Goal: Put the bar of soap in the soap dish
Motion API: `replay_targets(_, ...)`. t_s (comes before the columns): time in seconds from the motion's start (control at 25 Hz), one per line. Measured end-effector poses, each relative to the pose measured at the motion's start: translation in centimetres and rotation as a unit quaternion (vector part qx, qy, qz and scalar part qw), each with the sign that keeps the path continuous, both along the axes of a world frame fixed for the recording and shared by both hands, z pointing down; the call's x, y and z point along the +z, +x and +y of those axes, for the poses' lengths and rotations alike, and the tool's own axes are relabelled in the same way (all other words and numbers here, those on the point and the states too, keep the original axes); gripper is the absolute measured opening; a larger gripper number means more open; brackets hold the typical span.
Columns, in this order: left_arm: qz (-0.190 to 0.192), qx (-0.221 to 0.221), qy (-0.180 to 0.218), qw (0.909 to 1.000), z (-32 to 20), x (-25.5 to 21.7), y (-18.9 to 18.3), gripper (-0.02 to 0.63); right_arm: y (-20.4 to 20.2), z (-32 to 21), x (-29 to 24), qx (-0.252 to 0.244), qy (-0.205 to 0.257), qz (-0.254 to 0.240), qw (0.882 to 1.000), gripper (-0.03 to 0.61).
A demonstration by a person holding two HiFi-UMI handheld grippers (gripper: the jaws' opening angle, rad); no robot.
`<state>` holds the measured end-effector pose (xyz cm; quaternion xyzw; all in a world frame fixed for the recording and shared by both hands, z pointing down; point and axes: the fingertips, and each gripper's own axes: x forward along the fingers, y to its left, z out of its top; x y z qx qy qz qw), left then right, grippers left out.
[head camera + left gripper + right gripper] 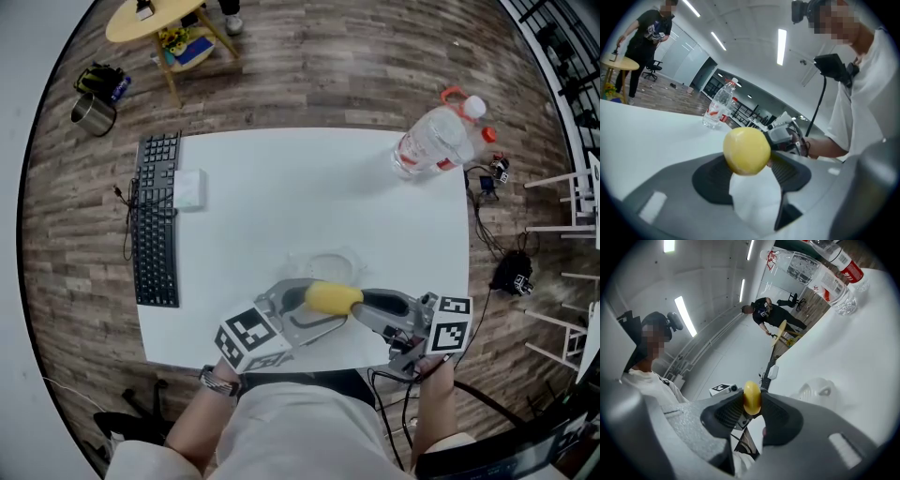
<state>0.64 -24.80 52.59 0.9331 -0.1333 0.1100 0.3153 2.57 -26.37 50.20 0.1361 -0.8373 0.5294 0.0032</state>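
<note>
Grey ribbed pads of the right gripper (751, 402) are pressed onto the bar of soap (333, 297), which is pinched across its narrow sides and held off the table (281, 187). The jaws of the left gripper (752, 160) are spread, and the free end of the yellow bar is seen between their tips; whether either pad touches it cannot be told, and no clamping is shown there. The two grippers are pointed toward each other with the bar bridging them. Just beyond the jaw tips of both, the soap dish (326, 265) is set on the table, clear and apparently with nothing in it; from the right gripper it is seen ahead and to one side, near but apart from the bar. Farther beyond the right gripper, water bottles (433, 141) are laid at the table's far corner, and a keyboard (157, 220) is placed well out to the left of the left gripper. The pick-up is judged done; carrying the bar over the dish, lowering it and releasing it are judged still to be done.
</note>
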Motion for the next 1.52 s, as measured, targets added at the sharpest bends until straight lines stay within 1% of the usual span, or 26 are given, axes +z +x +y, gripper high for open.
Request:
replay_targets(0.28, -0.027, 0.010, 0.001, 0.9996, 0.1, 1.3, -0.3, 0.272, 0.2, -1.0, 0.0, 0.008, -0.004, -0.013, 1.000, 0.114)
replay_targets(0.52, -0.049, 0.006, -0.027, 0.9984, -0.3, 2.2, -0.2, 0.261, 0.3, -1.8, 0.8, 0.021, -0.015, -0.012, 1.000, 0.114)
replay_targets(0.8, -0.094, 0.021, 0.007, 0.9953, -1.9, 2.5, 0.4, 0.275, 1.2, -3.0, 0.9, 0.043, -0.011, -0.023, 0.999, 0.114)
replay_targets(0.96, -0.105, 0.040, 0.022, 0.9935, -2.6, 2.4, 0.8, 0.286, 1.5, -3.7, 1.0, 0.057, -0.011, -0.022, 0.998, 0.114)
replay_targets(1.04, -0.122, 0.048, 0.038, 0.9906, -2.7, 2.9, 0.8, 0.289, 1.6, -3.7, 1.2, 0.060, -0.013, -0.023, 0.998, 0.114)
replay_targets(1.2, -0.179, 0.089, 0.068, 0.9776, -2.1, 4.7, 0.5, 0.284, 0.9, -3.5, 1.9, 0.058, -0.022, -0.021, 0.998, 0.112)
replay_targets(1.28, -0.197, 0.099, 0.070, 0.9729, -1.9, 5.4, 0.4, 0.285, 0.7, -3.4, 2.3, 0.060, -0.024, -0.018, 0.998, 0.112)
replay_targets(1.44, -0.223, 0.103, 0.065, 0.9673, -2.0, 6.2, 0.4, 0.287, 0.9, -3.5, 2.6, 0.067, -0.027, -0.014, 0.997, 0.112)
replay_targets(1.52, -0.240, 0.107, 0.070, 0.9624, -2.1, 6.6, 0.5, 0.287, 1.0, -3.6, 2.7, 0.069, -0.028, -0.008, 0.997, 0.112)
